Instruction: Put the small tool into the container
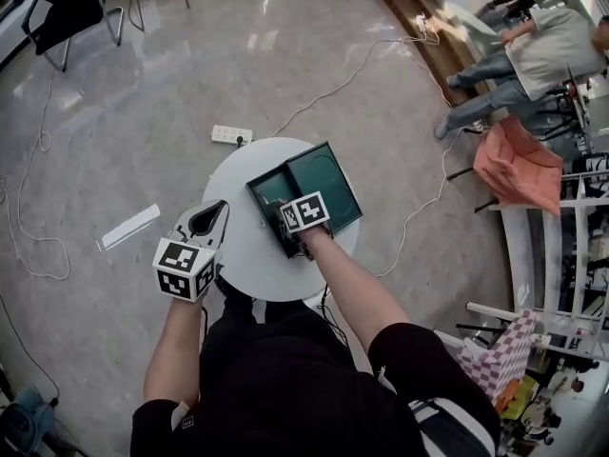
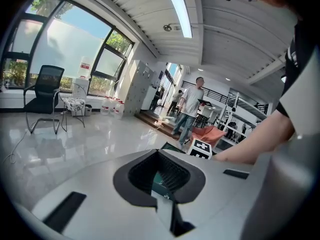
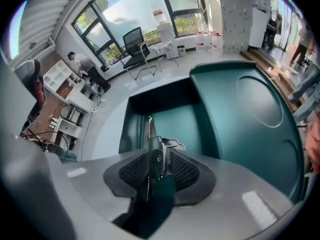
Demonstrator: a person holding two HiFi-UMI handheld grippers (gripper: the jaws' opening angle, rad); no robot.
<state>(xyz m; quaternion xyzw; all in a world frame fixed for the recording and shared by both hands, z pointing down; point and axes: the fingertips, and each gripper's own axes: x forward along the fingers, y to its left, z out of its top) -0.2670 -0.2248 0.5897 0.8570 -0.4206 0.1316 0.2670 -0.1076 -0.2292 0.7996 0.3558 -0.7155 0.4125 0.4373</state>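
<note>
A dark green container (image 1: 328, 184) lies open on the round white table (image 1: 243, 260), its lid folded out to the right. My right gripper (image 1: 291, 228) hangs over the container's near left corner, pointing steeply down. In the right gripper view it (image 3: 158, 170) is shut on the small tool (image 3: 155, 154), a metal tool with a teal handle that stands on edge between the pads, its tip above the container's deep compartment (image 3: 172, 116). My left gripper (image 1: 211, 219) rests at the table's left edge, shut with nothing in it (image 2: 160, 178).
On the floor lie a white power strip (image 1: 231, 134), a white flat bar (image 1: 130, 226) and loose cables. A black chair (image 1: 68, 8) stands far left. A seated person (image 1: 533, 55) and an orange cloth (image 1: 519, 165) are at the right, beside white shelving.
</note>
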